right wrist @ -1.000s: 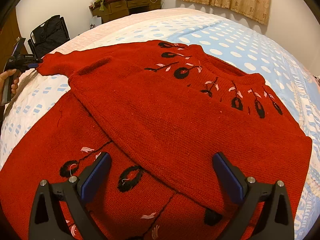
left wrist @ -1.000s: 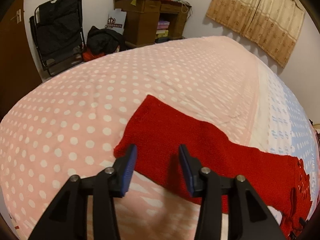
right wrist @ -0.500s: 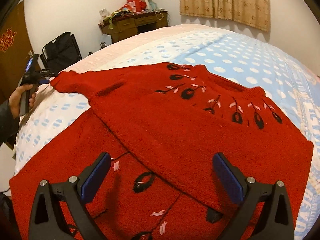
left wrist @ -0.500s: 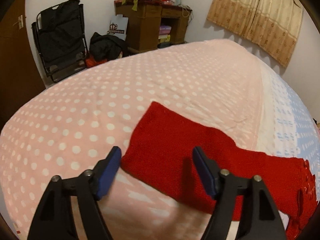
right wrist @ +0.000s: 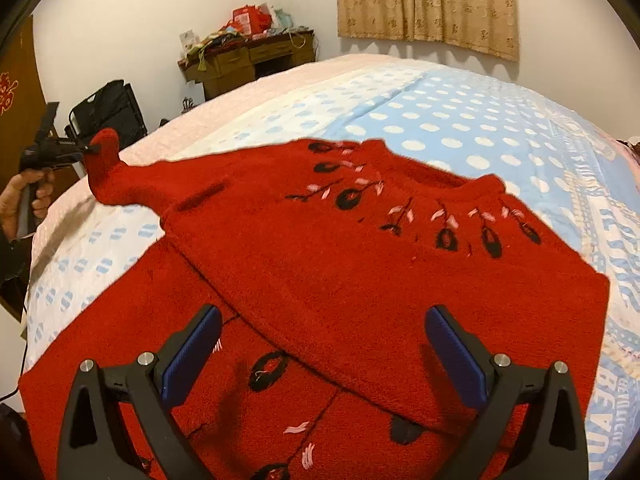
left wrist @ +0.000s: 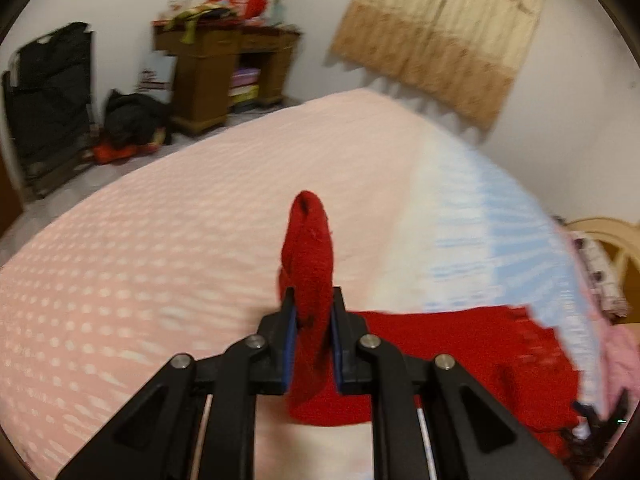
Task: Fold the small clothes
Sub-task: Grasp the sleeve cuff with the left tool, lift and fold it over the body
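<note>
A red knit sweater [right wrist: 360,264] with black and pink flower stitching lies on the bed, its right side folded over the body. My left gripper [left wrist: 313,312] is shut on the cuff of the left sleeve [left wrist: 310,240] and holds it lifted off the bed; the lifted cuff [right wrist: 105,160] shows far left in the right wrist view, with the left gripper [right wrist: 60,150] beside it. My right gripper [right wrist: 320,344] is open and empty, hovering over the sweater's lower body.
The bed cover is pink with white dots [left wrist: 140,260] on one side and blue [right wrist: 460,120] on the other. A wooden desk [left wrist: 216,72], a black folding chair [left wrist: 44,100] and curtains [left wrist: 440,32] stand beyond the bed.
My left gripper closed on the sleeve cuff and lifted it off the bed. The right gripper stayed open and rose slightly.
</note>
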The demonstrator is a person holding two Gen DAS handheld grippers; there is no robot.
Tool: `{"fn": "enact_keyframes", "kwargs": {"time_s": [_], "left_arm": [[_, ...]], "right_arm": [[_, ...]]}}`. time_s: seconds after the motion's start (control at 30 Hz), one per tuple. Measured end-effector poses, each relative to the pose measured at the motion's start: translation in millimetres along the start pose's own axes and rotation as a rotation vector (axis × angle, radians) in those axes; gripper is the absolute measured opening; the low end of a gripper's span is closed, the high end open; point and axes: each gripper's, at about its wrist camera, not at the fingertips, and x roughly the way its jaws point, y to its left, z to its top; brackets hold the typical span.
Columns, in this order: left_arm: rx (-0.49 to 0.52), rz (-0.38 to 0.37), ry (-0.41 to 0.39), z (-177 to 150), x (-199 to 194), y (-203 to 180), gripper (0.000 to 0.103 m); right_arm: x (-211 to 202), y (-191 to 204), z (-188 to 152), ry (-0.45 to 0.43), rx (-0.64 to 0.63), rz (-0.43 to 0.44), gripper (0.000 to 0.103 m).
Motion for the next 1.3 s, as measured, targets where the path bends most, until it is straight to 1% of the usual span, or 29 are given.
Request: {"fn": "enact_keyframes", "kwargs": {"time_s": [0.13,0.27,0.33,0.4,0.47,0.63,0.73,0.8,0.83,0.9,0.97,1.0,1.07,1.2,1.3], "left_arm": [[0.019,-0.122,-0.004,6,-13,-42,0.015],[0.044,-0.233,-0.008,8,-21,-86,0.015],[0.071,-0.284,-0.016,6,-28,-111,0.015],[0.101,-0.338,-0.024,7,-32,-140,0.015],[0.122,-0.389,-0.031,10,-36,-161,0.015],[0.171,-0.491,-0.019,7,-39,-207,0.015],[0.206,-0.542,0.001,-3,-38,-236,0.015],[0.233,-0.566,0.020,-11,-34,-253,0.015],[0.245,-0.578,0.029,-20,-34,-270,0.015],[0.276,-0.594,0.049,-32,-29,-291,0.015],[0.308,-0.611,0.073,-47,-24,-309,0.015],[0.327,-0.621,0.091,-59,-21,-326,0.015],[0.365,-0.633,0.125,-76,-15,-346,0.015],[0.433,-0.633,0.163,-107,-5,-378,0.015],[0.502,-0.601,0.154,-128,2,-394,0.015]], "right_arm": [[-19,-3,7,-0.048,0.001,-0.038,0.102],[-42,-11,11,-0.088,0.031,-0.035,0.102],[-52,-16,11,-0.102,0.046,-0.034,0.102],[-59,-18,10,-0.111,0.046,-0.047,0.102],[-66,-21,6,-0.114,0.047,-0.063,0.102],[-84,-37,-6,-0.133,0.073,-0.089,0.102],[-93,-49,-16,-0.147,0.109,-0.108,0.102],[-97,-56,-23,-0.152,0.134,-0.115,0.102],[-98,-59,-26,-0.154,0.145,-0.117,0.102],[-99,-66,-32,-0.149,0.167,-0.122,0.102],[-97,-72,-38,-0.144,0.189,-0.121,0.102],[-98,-74,-42,-0.144,0.200,-0.121,0.102],[-98,-79,-48,-0.140,0.221,-0.124,0.102],[-98,-89,-60,-0.135,0.269,-0.092,0.102],[-101,-96,-63,-0.154,0.305,-0.080,0.102]]}}
